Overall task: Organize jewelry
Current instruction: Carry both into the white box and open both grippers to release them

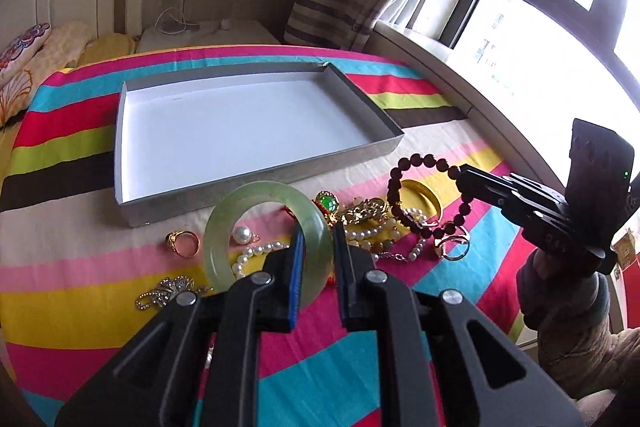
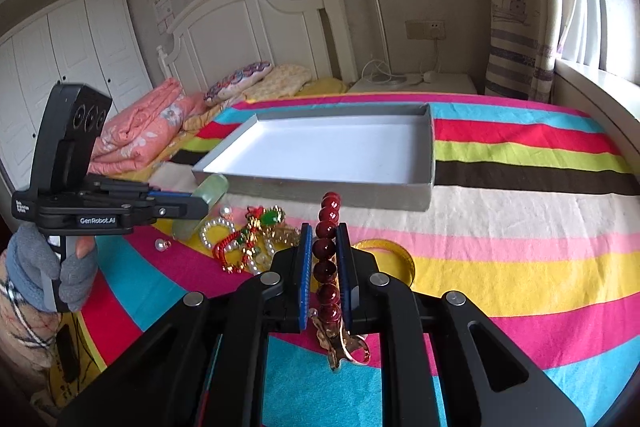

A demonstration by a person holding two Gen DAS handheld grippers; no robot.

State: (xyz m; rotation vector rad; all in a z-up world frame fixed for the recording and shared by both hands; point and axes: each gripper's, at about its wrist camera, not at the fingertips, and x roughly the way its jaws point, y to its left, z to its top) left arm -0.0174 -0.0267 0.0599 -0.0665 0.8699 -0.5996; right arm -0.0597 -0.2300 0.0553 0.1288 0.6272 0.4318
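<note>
1. Nearest, the left gripper (image 1: 316,239) has its jaws clenched on the rim of the jade bangle (image 1: 264,231), which stands on edge above the striped bedspread (image 1: 460,291), its ring face toward the left wrist camera.
2. The right gripper (image 2: 325,247) grasps the dark red bead bracelet (image 2: 326,251); the strand runs between the pads in a near-to-far line, and the rest of its loop hangs lifted over the heap.
3. The relation that matters, as I judge it: the tray (image 1: 256,171) lies straight ahead, on the far side of both pairs of fingers, with its long axis running left to right. Both loads look about equally near its near wall.
4. Counts: one bangle, one bead bracelet, one tray, which holds nothing.
5. Loose on the spread between grippers and tray: two gold rings (image 1: 183,243), one silver brooch (image 1: 168,291), one single pearl (image 1: 242,234), one gold bangle (image 1: 420,195) and a jewelry heap (image 1: 360,223) of pearl strands and gold pieces whose count I cannot tell.
</note>
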